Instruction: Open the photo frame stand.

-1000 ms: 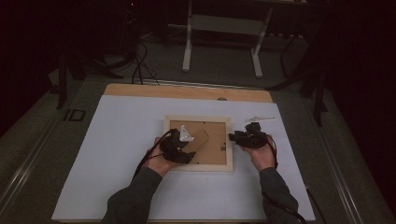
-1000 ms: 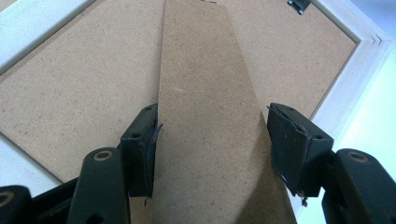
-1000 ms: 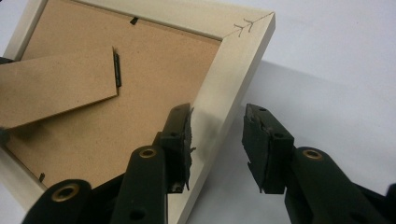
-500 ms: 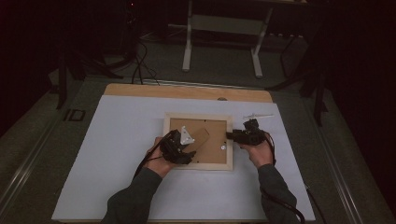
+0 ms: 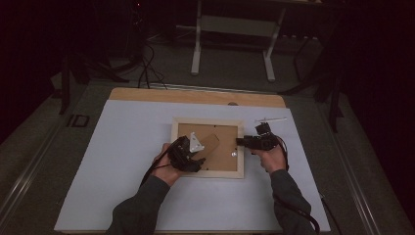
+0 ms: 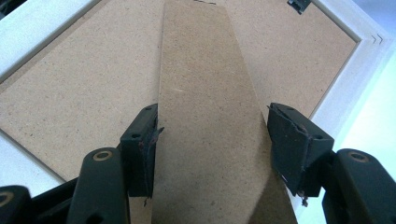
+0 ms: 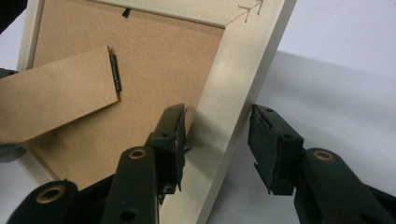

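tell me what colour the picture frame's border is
Pale cream-white border, around a brown fibreboard back; clearest in the right gripper view.

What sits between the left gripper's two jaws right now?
The fibreboard stand flap of the picture frame runs up between the left gripper's jaws in the left gripper view; a gap shows beside the right-hand jaw.

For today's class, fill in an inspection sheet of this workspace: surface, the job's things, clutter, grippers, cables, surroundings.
Surface: white sheet over a wooden table.
Job's things: picture frame lying face down; its cardboard stand swung out from the backing.
Clutter: a thin pale stick-like item beyond the frame; too small to identify.
Grippers: left gripper straddles the stand, jaws not pressing; right gripper straddles the frame's side rail, jaws just been opening.
Cables: one trails from each gripper; more on the floor.
Surroundings: dark room, metal stand behind.
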`<state>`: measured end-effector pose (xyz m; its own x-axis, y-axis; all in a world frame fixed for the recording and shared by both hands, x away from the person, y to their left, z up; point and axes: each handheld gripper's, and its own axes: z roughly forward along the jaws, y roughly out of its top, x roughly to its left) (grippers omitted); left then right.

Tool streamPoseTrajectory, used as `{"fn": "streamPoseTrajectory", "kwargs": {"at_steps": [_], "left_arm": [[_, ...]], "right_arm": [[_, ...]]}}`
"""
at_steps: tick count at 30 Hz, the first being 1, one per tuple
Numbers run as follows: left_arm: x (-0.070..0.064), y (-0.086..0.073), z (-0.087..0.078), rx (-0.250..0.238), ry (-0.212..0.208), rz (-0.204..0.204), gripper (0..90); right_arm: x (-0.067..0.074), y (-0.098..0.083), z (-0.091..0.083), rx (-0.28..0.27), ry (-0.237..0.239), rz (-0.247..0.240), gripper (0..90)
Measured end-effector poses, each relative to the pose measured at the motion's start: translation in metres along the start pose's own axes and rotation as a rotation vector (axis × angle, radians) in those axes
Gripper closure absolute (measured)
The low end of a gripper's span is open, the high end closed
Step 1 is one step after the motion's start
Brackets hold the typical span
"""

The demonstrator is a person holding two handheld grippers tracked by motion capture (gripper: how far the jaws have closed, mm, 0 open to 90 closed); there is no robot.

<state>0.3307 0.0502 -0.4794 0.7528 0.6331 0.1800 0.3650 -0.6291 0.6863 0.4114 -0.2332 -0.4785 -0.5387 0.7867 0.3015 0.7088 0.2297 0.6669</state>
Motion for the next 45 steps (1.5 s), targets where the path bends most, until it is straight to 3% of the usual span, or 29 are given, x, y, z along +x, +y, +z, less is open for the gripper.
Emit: {"fn": "streamPoseTrajectory", "kwargs": {"at_steps": [8, 14, 18, 21, 30, 33, 39, 42, 45], "left_arm": [[-0.002, 0.0, -0.001, -0.013, 0.022, 0.021, 39.8], [-0.004, -0.001, -0.002, -0.034, 0.038, 0.042, 39.7], [-0.005, -0.002, -0.003, -0.045, 0.043, 0.062, 39.7], [-0.005, -0.003, -0.003, -0.05, 0.045, 0.061, 39.7], [-0.004, -0.005, -0.002, -0.068, 0.044, 0.056, 39.6], [-0.002, -0.005, -0.002, -0.067, 0.027, 0.035, 39.5], [0.01, -0.007, -0.003, -0.059, -0.061, -0.047, 36.1], [0.019, -0.008, -0.003, -0.076, -0.147, -0.127, 34.3], [0.028, -0.01, -0.002, -0.073, -0.204, -0.198, 34.8]], "right_arm": [[-0.001, 0.003, 0.001, 0.009, 0.009, 0.013, 54.2], [-0.004, 0.004, 0.001, 0.027, 0.053, 0.039, 53.6], [-0.009, 0.004, 0.003, 0.053, 0.113, 0.077, 52.3], [-0.009, 0.003, 0.002, 0.046, 0.117, 0.074, 53.5], [-0.016, -0.001, -0.003, 0.011, 0.16, 0.127, 60.5], [-0.014, 0.0, -0.003, 0.008, 0.15, 0.117, 60.6], [-0.013, -0.002, -0.003, -0.002, 0.146, 0.121, 60.6], [-0.013, -0.002, -0.003, -0.004, 0.142, 0.122, 60.6], [-0.013, -0.002, -0.003, -0.008, 0.141, 0.123, 60.6]]}}
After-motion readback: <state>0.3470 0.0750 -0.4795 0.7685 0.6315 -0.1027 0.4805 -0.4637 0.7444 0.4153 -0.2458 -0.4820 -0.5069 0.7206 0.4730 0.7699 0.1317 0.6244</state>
